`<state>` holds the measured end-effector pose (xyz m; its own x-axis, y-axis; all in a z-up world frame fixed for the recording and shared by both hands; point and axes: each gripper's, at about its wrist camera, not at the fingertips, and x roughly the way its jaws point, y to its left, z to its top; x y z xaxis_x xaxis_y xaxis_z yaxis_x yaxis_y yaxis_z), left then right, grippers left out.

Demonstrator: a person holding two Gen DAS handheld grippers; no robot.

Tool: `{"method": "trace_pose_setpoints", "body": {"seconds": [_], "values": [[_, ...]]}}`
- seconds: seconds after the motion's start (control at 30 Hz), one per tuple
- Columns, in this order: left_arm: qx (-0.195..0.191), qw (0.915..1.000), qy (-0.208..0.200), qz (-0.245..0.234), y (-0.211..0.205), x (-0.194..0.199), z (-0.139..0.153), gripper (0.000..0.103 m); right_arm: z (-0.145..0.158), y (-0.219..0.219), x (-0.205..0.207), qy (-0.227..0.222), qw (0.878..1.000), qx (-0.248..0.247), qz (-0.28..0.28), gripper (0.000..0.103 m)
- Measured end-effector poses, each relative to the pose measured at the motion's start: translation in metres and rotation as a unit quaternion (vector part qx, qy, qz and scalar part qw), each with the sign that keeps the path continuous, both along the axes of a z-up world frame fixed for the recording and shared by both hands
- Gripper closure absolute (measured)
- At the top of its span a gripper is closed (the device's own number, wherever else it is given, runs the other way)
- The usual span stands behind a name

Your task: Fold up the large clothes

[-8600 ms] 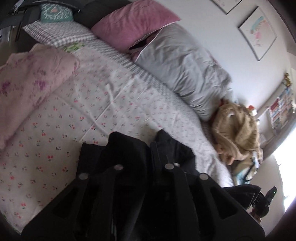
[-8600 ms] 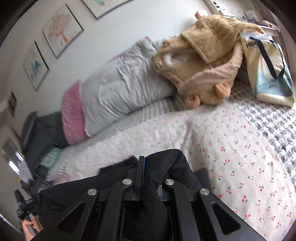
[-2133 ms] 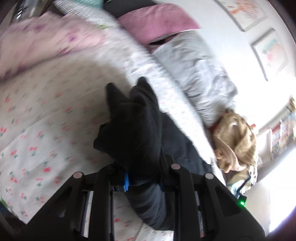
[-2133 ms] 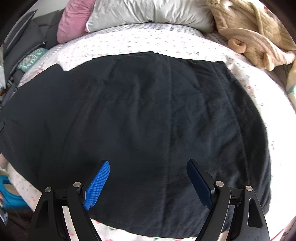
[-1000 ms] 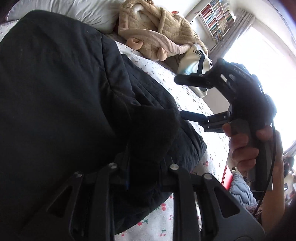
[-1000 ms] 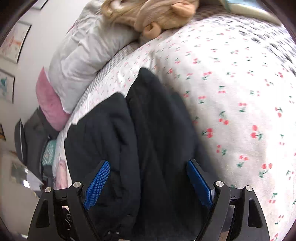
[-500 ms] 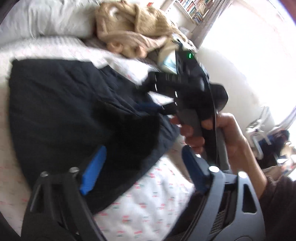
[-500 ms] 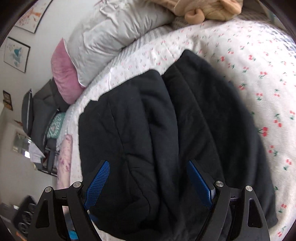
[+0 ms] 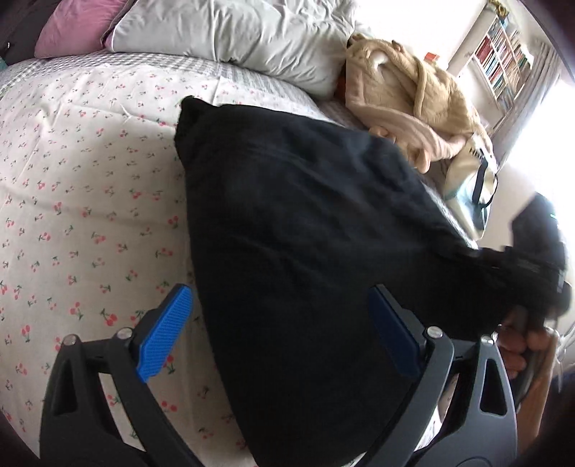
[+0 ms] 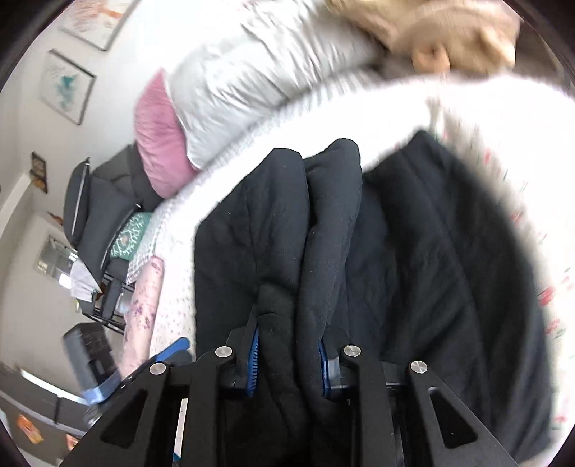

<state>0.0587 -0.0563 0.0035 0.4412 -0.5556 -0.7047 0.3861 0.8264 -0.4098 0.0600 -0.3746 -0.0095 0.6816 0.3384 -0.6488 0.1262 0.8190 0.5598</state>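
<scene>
A large black garment (image 9: 305,230) lies folded on the cherry-print bed cover (image 9: 82,186). My left gripper (image 9: 276,330) is open above its near edge, blue pads (image 9: 165,330) apart and empty. My right gripper (image 10: 289,363) is shut on a bunched edge of the black garment (image 10: 413,258), lifting two folds of cloth between its blue pads (image 10: 253,363). In the left wrist view the right gripper (image 9: 539,273) shows at the right edge, held by a hand, with cloth pulled toward it.
A grey pillow (image 9: 230,32) and a pink pillow (image 9: 72,32) lie at the head of the bed. A tan plush robe (image 9: 413,93) and a tote bag (image 9: 470,201) sit at the right. A pink floral blanket (image 10: 143,309) lies at the left bed edge.
My right gripper has closed on the garment's edge and lifted it. My left gripper stays open and has swung back over the garment's near side.
</scene>
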Motion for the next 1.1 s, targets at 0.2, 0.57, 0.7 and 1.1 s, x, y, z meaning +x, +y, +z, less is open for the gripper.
{"method": "trace_pose_setpoints", "body": {"seconds": [0.2,0.57,0.7,1.1], "values": [[-0.022,0.9992,0.013,-0.031,-0.017,0.002,-0.008,0.009,-0.005,-0.048,-0.043,0.045,0.996,-0.051,-0.056,0.078],[-0.005,0.9976,0.04,-0.057,-0.046,0.0,-0.03,0.017,-0.055,-0.101,-0.04,0.101,0.991,0.076,-0.045,0.051],[-0.004,0.9976,0.038,-0.058,-0.046,0.0,-0.032,0.017,-0.061,-0.113,-0.027,0.08,0.985,0.14,-0.058,0.048],[-0.014,0.9986,0.028,-0.042,-0.047,0.013,-0.019,0.01,0.009,-0.087,-0.027,0.014,0.998,-0.045,-0.049,0.084]]}}
